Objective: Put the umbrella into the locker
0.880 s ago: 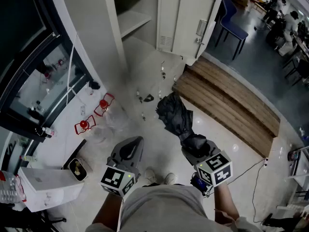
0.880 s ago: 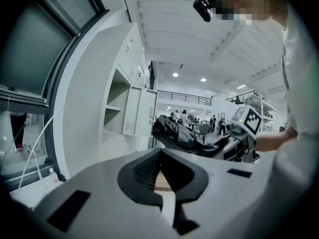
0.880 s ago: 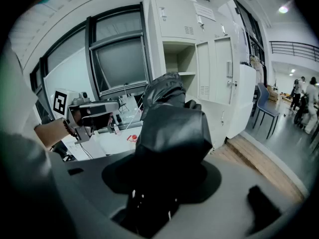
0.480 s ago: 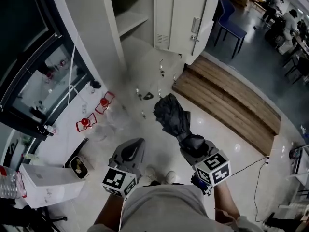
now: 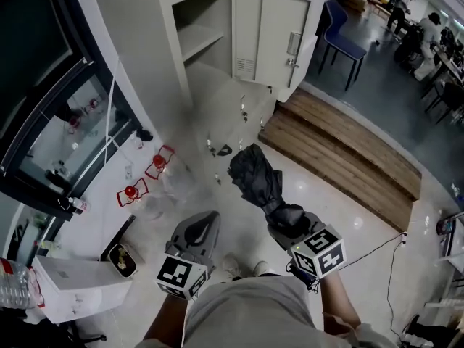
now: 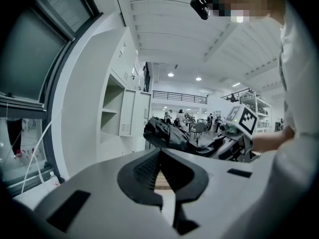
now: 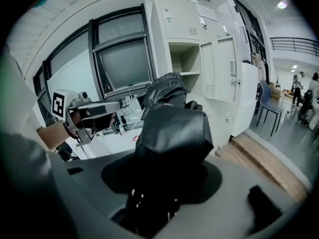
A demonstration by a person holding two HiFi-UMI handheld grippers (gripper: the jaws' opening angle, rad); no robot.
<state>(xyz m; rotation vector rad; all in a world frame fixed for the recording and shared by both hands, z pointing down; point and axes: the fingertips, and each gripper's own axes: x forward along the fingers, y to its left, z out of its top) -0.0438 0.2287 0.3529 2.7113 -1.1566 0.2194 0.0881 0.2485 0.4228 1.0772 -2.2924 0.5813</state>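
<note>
A folded black umbrella (image 5: 256,178) sticks out forward from my right gripper (image 5: 287,220), which is shut on its lower end. In the right gripper view the umbrella (image 7: 172,126) fills the space between the jaws and hides the right gripper (image 7: 167,193) tips. The pale locker (image 5: 197,40) stands ahead with its door (image 5: 262,31) swung open and a shelf inside; it also shows as the locker (image 7: 188,59) beyond the umbrella. My left gripper (image 5: 197,232) hangs beside the right one, shut and empty. In its own view the left gripper (image 6: 159,156) points level toward the locker (image 6: 112,114).
A low wooden platform (image 5: 341,151) lies right of the locker, with a blue chair (image 5: 344,40) behind it. Two red lanterns (image 5: 145,174) and small loose items (image 5: 217,148) sit on the floor near the glass wall. A white box (image 5: 72,290) is at the lower left. People stand far right.
The right gripper and umbrella have edged slightly left. The left gripper has hardly moved.
</note>
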